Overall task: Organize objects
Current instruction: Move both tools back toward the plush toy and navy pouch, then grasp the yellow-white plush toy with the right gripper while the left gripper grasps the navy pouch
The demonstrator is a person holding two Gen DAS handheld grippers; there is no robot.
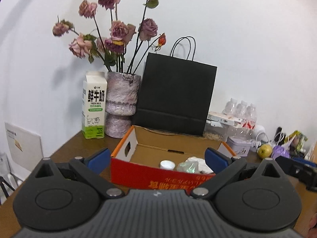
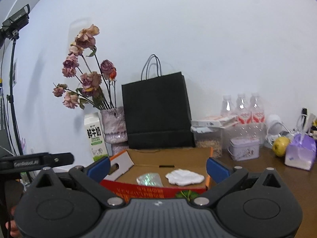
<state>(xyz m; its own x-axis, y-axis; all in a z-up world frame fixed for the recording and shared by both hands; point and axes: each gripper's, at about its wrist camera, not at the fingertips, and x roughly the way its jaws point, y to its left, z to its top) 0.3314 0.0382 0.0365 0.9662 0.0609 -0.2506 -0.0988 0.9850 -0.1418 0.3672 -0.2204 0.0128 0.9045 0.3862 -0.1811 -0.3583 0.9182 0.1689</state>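
An open cardboard box (image 1: 138, 170) (image 2: 150, 188) with a red front wall and orange edges sits on the brown table. Inside lie a white-capped bottle (image 1: 167, 165), a shiny foil packet (image 1: 188, 167) (image 2: 148, 179) and a white crumpled cloth (image 1: 198, 163) (image 2: 185, 177). My left gripper (image 1: 157, 159) hovers just in front of the box, open, nothing between its blue pads. My right gripper (image 2: 158, 167) is also open and empty, in front of the same box. The other gripper's body shows at the left edge of the right wrist view.
Behind the box stand a milk carton (image 1: 93, 107) (image 2: 96, 136), a vase of dried roses (image 1: 121, 105) (image 2: 114, 125) and a black paper bag (image 1: 174, 97) (image 2: 157, 113). To the right: water bottles (image 2: 242, 109), a lilac tin (image 2: 244, 148), a yellow-green apple (image 2: 280, 146), a purple tissue pack (image 2: 301, 152).
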